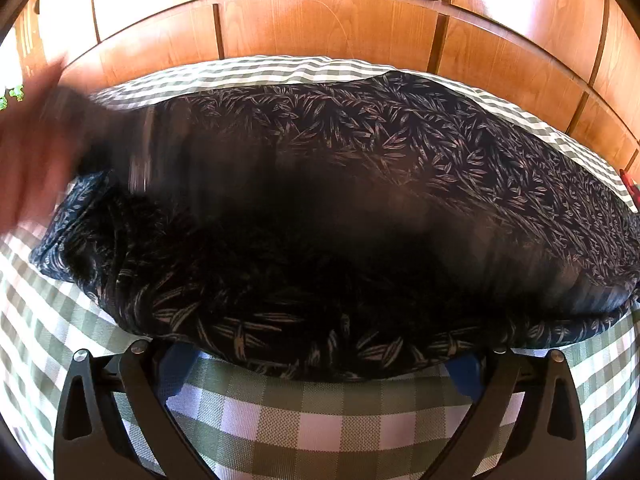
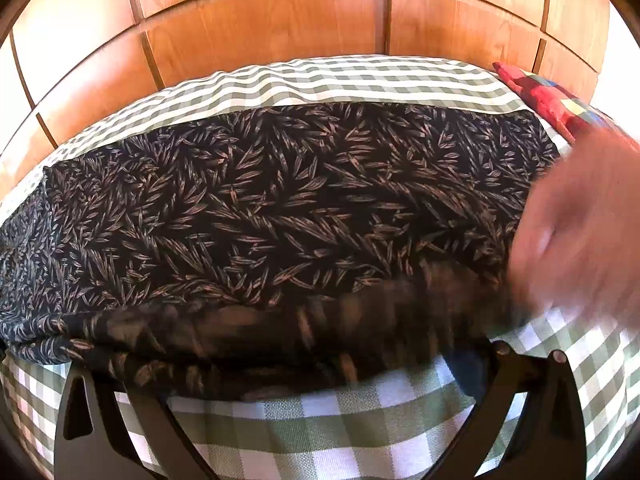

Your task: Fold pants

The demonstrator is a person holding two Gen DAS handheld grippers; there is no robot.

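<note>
I see the pants (image 1: 360, 184) spread across the checked cloth (image 1: 320, 420), filling my view from 9 to 3 o'clock. Both the left gripper (image 1: 320, 364) and right gripper (image 2: 320, 364) stand open, jaws wide at the near hem. The fabric looks thin, limp and light; I'd pinch at the hem corners.

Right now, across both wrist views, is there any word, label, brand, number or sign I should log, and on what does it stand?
None: no readable text in either view.
Pants: leaf print only, no visible label.
Checked cloth: plain green-and-white checks.
Red patterned fabric at the far right edge: coloured squares, no lettering.
Wooden panels: bare.
</note>
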